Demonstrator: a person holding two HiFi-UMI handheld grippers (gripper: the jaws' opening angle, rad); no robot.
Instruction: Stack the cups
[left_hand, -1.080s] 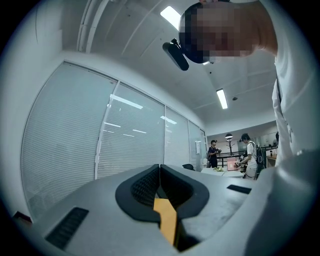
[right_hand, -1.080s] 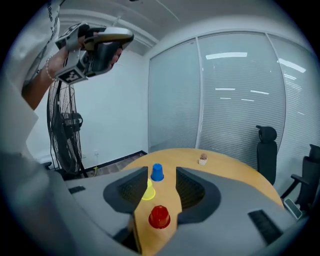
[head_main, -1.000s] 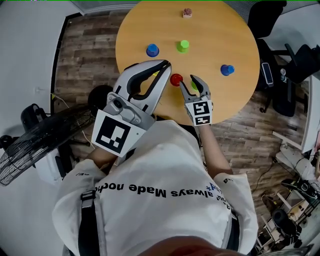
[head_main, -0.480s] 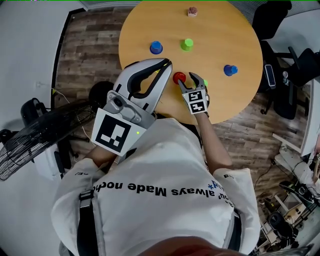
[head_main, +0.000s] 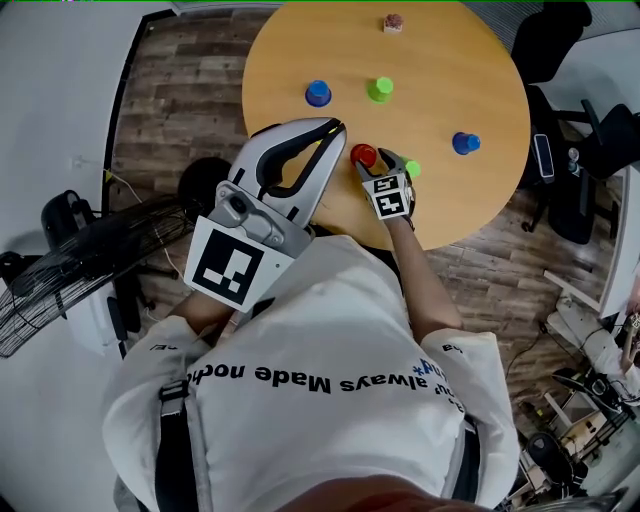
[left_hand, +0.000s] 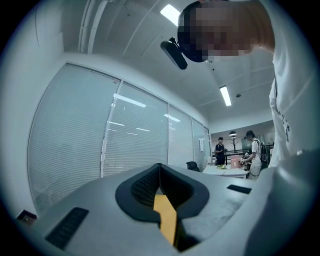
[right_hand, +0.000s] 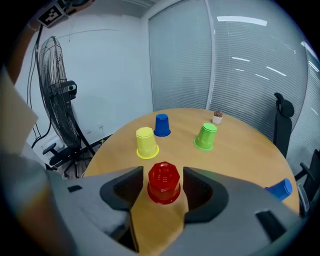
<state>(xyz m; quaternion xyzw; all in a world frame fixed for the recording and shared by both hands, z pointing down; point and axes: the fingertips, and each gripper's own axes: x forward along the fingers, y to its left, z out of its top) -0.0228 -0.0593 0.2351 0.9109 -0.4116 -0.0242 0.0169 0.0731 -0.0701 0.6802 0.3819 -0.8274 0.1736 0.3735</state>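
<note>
Right gripper (head_main: 386, 168) has dropped toward the table (head_main: 470, 60) over the last second, and its jaws have just been opening. They now stand wide, one on each side of the red cup (right_hand: 163, 182), with a visible gap on both sides, so no contact and no grip yet.

The red cup sits upside down near the table's near edge, the person's side.

Left gripper (head_main: 335, 128) hasn't shifted. It's held level above the near-left edge with its fingers pressed together and nothing between them.

Other cups haven't moved and all are apart:
- yellow cup (right_hand: 146, 143) just beyond the red one, toward the left edge
- blue cup (right_hand: 161, 125) just behind the yellow
- green cup (right_hand: 206, 137) toward the centre
- second blue cup (head_main: 465, 143) near the right edge
- second green cup (head_main: 412, 168) just right of the right gripper

There's also a small pot (head_main: 393, 22) at the far edge.

My read is that this is a pre-grasp on the red cup, lined up well. Nothing is stacked yet, so the task is at its start. Next it needs a bit more descent and then a close on the cup wall. The yellow cup looks like the nearest stacking target.
</note>
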